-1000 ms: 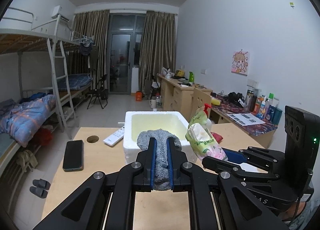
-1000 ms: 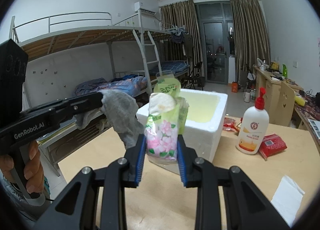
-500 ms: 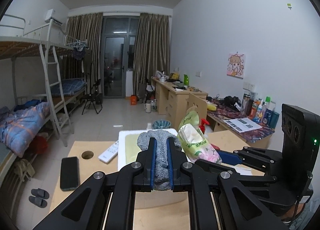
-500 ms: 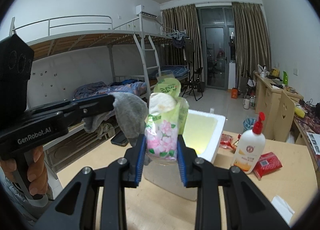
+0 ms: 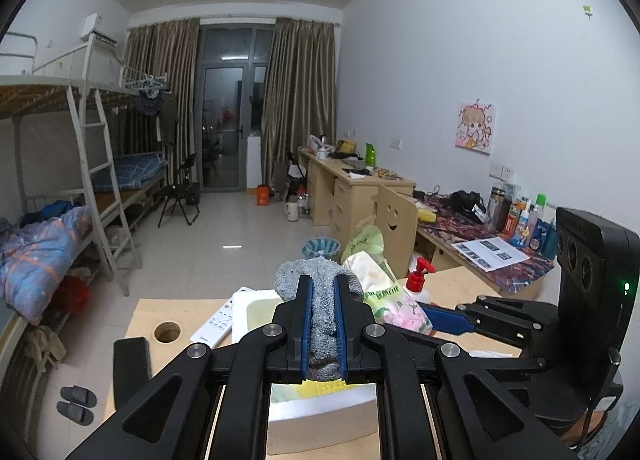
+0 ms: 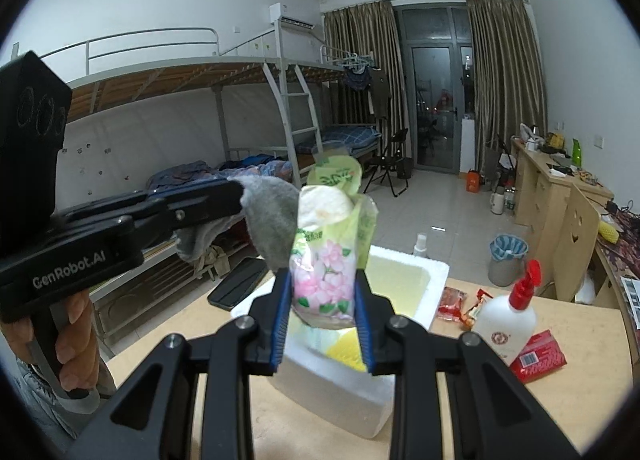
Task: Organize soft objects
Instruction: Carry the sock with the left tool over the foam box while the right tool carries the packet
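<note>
The left tongs (image 5: 323, 324) are clamped on a grey knitted sock (image 5: 320, 292), its crumpled top bulging above the blue pads while the rest is pinched between them. In the right wrist view the same sock (image 6: 268, 220) hangs off the end of the left tongs (image 6: 236, 196), which a person's hand (image 6: 60, 336) holds by the black handle.

The right tongs (image 6: 322, 300) are clamped on a soft green plastic tissue pack printed with pink flowers (image 6: 326, 260), held upright, its open top showing white tissue. Sock and pack are just beside each other in the air, and the sock's edge seems to brush the pack's left side.

Both items are held above a white foam box with a yellowish inside (image 6: 424, 280) that stands on the light wooden counter (image 6: 580, 372). A yellow textured piece (image 6: 344, 348) lies inside the box below the pack.

On the counter to the right of the box stand a white pump bottle with a red nozzle (image 6: 508, 316) and a red packet (image 6: 538, 356), with small red snack wrappers (image 6: 452, 302) behind them. To the left of the box lie a black phone (image 6: 236, 284) and a white remote control (image 5: 214, 324).
</note>
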Available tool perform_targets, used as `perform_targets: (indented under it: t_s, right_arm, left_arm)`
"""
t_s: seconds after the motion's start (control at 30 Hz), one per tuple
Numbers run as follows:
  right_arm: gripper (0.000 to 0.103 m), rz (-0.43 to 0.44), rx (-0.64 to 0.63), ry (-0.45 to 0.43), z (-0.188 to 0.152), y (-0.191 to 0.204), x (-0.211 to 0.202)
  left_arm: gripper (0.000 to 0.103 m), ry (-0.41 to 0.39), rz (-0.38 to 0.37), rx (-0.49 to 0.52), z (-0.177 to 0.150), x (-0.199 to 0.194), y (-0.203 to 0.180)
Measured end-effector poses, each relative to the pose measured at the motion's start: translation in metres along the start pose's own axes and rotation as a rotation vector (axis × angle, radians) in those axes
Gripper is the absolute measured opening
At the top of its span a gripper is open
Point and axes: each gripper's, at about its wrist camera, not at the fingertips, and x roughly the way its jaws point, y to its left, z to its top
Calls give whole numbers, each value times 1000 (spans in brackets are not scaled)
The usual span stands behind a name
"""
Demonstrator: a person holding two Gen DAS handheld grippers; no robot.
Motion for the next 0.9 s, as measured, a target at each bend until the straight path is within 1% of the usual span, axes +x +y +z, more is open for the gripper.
perform_targets:
  t_s: [0.33, 0.43, 0.57, 0.67, 0.77, 0.9]
  right_arm:
    - [34, -14, 0, 46, 0, -7, 21]
    - [34, -11, 4, 55, -1, -11, 26]
    - [34, -6, 0, 75, 3, -14, 37]
    - [34, -3, 2, 74, 4, -16, 38]
    - [34, -24, 15, 79, 2, -22, 37]
    - [34, -35, 23, 69, 6, -24, 33]
  left_arm:
    - [11, 60, -7, -23, -1, 39, 15]
    - [11, 92, -11, -17, -2, 49, 17]
    - [11, 102, -10, -8, 2, 60, 15]
    - [11, 109, -22, -15, 4, 71, 14]
    - [11, 159, -50, -15, -1, 83, 13]
    - [11, 183, -40, -16, -5, 90, 16]
